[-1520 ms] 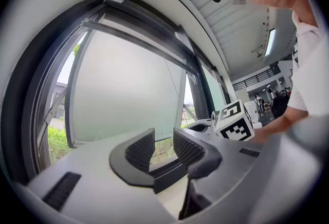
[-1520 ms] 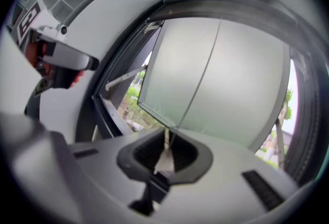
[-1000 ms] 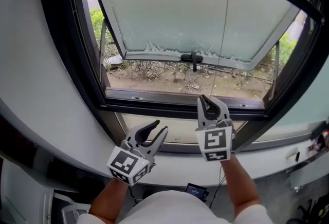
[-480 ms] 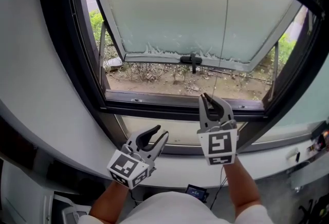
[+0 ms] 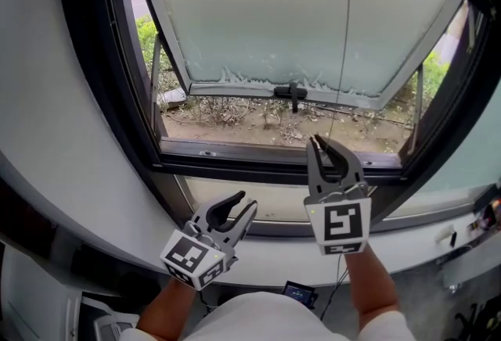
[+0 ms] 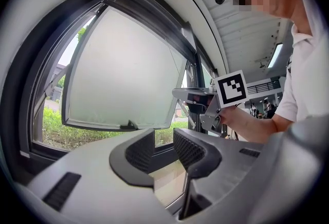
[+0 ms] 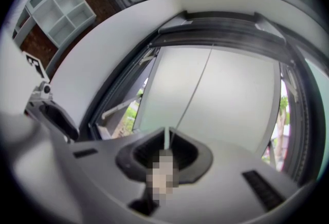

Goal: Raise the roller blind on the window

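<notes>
Right gripper [image 5: 326, 145], pinched on the blind cord [image 5: 347, 34], has risen slightly before the window [image 5: 235, 150]. The cord is judged to travel with it. Left gripper [image 5: 244, 201] is spread, empty, near-left. The blind itself is out of view.

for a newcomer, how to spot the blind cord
Find the big black-framed window with its frosted pane. A thin grey cord runs down before that pane, right of centre, into the right tool. Nothing else there is so thin.
</notes>
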Motion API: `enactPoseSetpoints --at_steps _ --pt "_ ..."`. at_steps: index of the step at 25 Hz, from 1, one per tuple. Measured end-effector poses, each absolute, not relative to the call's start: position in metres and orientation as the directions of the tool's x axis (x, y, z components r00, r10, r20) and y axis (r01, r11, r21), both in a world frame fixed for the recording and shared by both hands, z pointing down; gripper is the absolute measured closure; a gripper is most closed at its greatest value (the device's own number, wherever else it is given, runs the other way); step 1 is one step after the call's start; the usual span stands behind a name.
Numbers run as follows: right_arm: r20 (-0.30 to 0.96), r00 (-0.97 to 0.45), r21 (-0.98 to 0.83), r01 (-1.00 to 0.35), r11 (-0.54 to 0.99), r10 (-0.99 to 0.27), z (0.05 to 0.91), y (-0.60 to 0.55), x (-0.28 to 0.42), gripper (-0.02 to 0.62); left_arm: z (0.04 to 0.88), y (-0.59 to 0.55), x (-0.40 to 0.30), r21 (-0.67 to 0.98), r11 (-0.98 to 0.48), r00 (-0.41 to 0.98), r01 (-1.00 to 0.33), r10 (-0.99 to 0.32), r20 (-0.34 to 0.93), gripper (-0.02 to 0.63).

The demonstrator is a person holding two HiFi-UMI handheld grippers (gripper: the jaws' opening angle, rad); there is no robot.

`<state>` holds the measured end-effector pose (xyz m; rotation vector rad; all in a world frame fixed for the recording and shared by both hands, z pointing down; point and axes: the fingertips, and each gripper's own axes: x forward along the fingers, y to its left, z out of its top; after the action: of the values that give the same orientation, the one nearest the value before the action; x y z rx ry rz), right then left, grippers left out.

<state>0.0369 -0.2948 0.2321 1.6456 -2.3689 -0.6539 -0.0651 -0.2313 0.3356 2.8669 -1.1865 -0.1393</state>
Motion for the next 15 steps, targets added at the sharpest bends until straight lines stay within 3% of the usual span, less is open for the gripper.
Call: enactPoseSetpoints --at_steps 15 --pt "-0.139 -0.376 0.459 -0.844 0.277 -0.916 0.209 -0.291 0.035 0.558 0.331 -0.227 -0.064 0.086 -0.707 0.702 -0.702 -0.708 -0.083 0.477"
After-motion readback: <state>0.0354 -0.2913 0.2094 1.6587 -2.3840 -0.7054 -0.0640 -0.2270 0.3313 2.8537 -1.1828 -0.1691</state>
